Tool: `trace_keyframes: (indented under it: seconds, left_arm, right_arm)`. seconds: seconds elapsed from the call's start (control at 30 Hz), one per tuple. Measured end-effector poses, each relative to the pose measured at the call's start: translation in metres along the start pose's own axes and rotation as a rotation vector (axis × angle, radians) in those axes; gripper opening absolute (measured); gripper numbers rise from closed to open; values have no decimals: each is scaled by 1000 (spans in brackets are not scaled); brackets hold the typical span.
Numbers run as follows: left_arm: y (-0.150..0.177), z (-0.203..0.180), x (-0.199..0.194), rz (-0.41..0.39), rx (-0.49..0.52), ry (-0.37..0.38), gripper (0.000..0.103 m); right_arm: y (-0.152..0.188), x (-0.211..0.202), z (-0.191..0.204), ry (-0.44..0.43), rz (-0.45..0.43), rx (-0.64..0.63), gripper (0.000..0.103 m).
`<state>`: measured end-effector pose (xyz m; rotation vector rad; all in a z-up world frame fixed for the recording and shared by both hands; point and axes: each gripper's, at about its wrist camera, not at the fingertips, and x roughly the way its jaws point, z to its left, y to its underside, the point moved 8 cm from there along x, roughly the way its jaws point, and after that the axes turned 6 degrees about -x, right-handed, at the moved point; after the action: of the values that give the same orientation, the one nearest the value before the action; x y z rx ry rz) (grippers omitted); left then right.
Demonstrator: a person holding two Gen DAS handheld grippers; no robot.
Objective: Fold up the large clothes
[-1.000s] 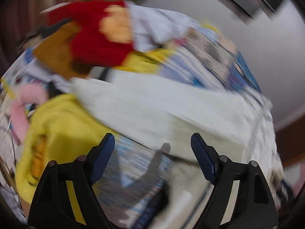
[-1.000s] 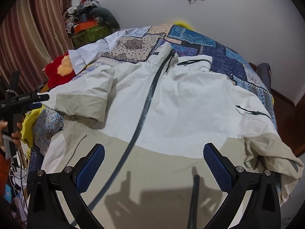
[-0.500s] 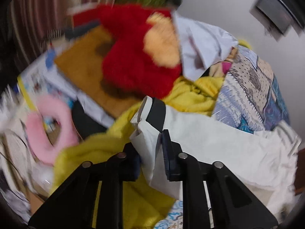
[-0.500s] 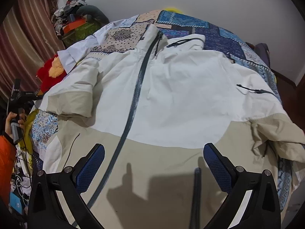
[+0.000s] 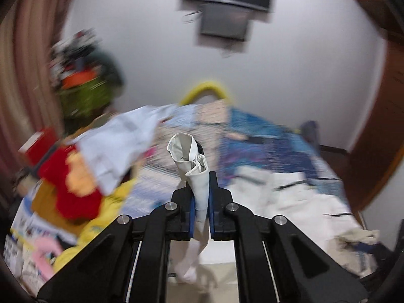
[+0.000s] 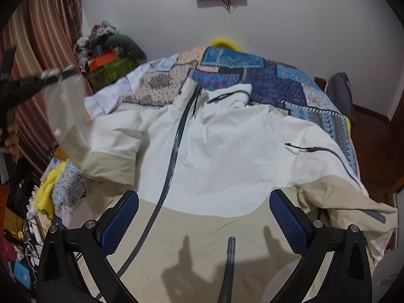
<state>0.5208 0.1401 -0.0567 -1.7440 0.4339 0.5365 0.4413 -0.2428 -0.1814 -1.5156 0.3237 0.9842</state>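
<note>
The left tool point(image 5: 200, 199) is closing, clamped on the jacket's cuff point(image 5: 188, 151), sleeve raised at upper left; the jacket point(image 6: 227, 146) lies lengthwise up the bed point(image 6: 272, 75), between the right tool's point(image 6: 203, 221) wide-apart fingers

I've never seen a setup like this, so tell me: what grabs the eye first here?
A big white and beige jacket lies spread over a bed with a blue patchwork quilt, its dark zipper running down the front. The left tool is closing on a pinched white cuff of that jacket's sleeve. The right tool hangs open and empty above the beige hem.
</note>
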Motion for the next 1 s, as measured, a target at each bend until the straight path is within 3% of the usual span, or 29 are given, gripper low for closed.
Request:
trace_keyframes:
  seconds: [0.1,0.23,0.53,0.57,0.67,0.73,0.8,0.9,0.93,1.0]
  left_arm:
    - [4,-74,6,16,80,90,7]
    - [35,-152,26,76,170,175,7]
    - [133,-252,68,349,255,354,9]
    - [141,-257,68,372,275,364,10]
    - [149,-261,58,380,330,379,34]
    - [141,-254,44,320,359,365,62]
    - [127,-238,35,270,356,346,72]
    - [108,-200,22,229,335,337,78]
    - [105,-185,20,218,333,314,86]
    - [102,-147,22,196,332,245,93]
  right_arm:
    - [0,-16,-9,3,-25,-9,103]
    - [2,-36,-24,-3,-48,-8,103]
    - [18,-69,-77,88,-69,22,103]
    - [21,-70,-82,95,-65,29,103]
    - [27,-70,-97,102,-55,62,103]
    - [28,-66,-103,82,-45,94,103]
    - [27,-60,-105,47,-36,131,103]
    - [19,-43,-102,-17,-14,176,103]
    - [17,-35,-101,-30,-5,184,103]
    - [14,-21,-96,-53,18,195,103]
